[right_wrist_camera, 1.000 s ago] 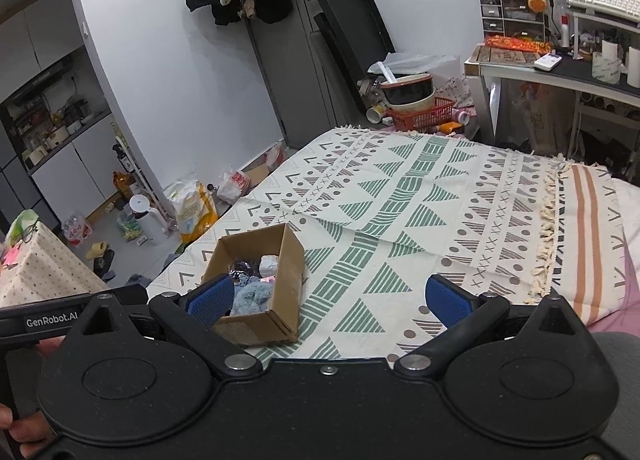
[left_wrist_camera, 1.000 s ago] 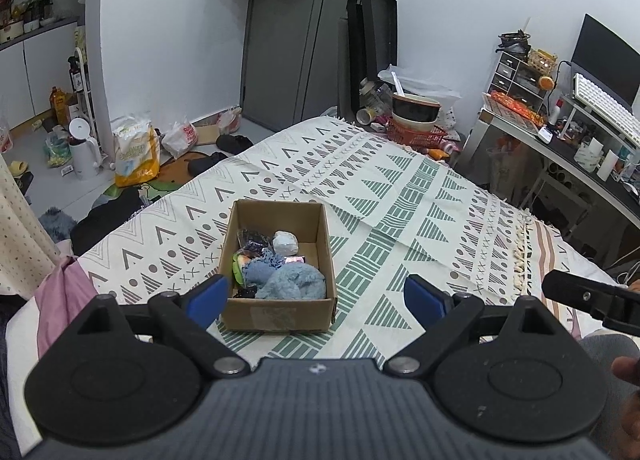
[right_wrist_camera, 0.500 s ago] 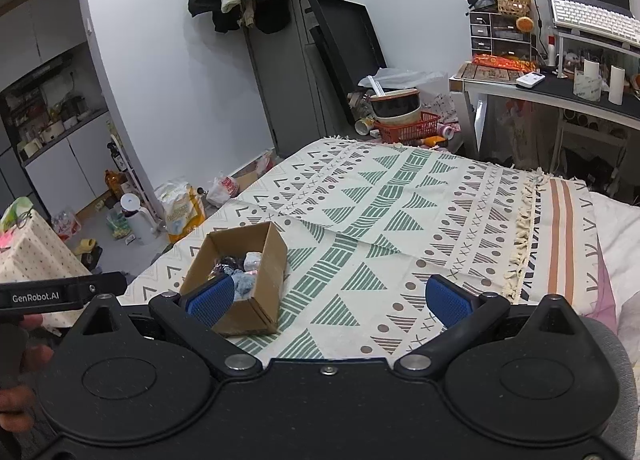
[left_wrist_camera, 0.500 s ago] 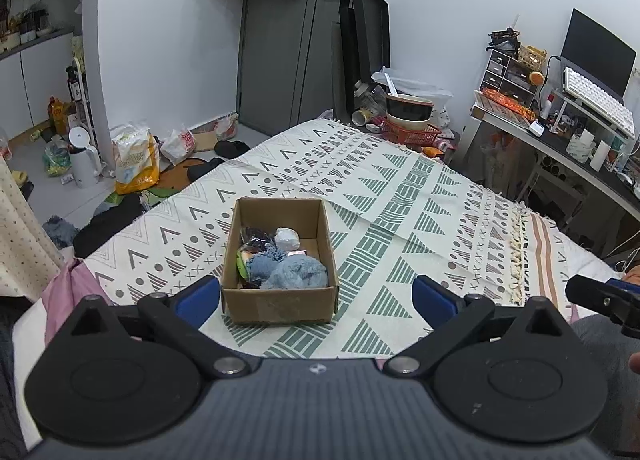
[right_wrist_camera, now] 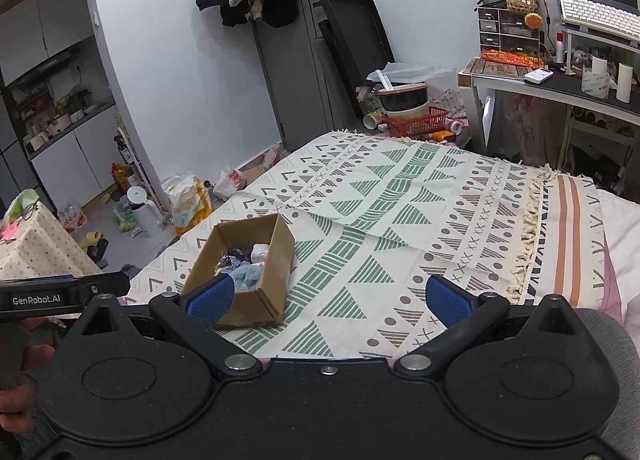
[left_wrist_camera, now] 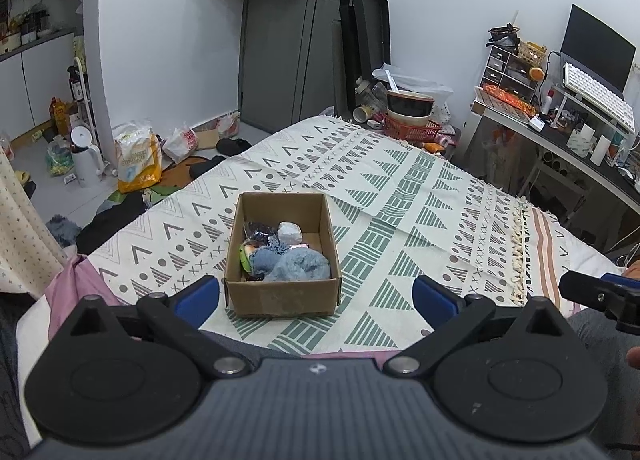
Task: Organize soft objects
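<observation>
My left gripper [left_wrist_camera: 316,296] hangs low over the near edge of the bed, jaws spread wide and holding nothing. My right gripper [right_wrist_camera: 326,300] is level beside it, jaws just as wide and bare. Just past my left fingertips [left_wrist_camera: 198,294] the cardboard box [left_wrist_camera: 282,294] sits on the patterned blanket [left_wrist_camera: 400,196]. Inside it lie a fluffy blue cloth [left_wrist_camera: 298,266], a small white bundle [left_wrist_camera: 290,233] and darker pieces I cannot make out. Beyond the bed's foot stands a red basket [left_wrist_camera: 412,130].
</observation>
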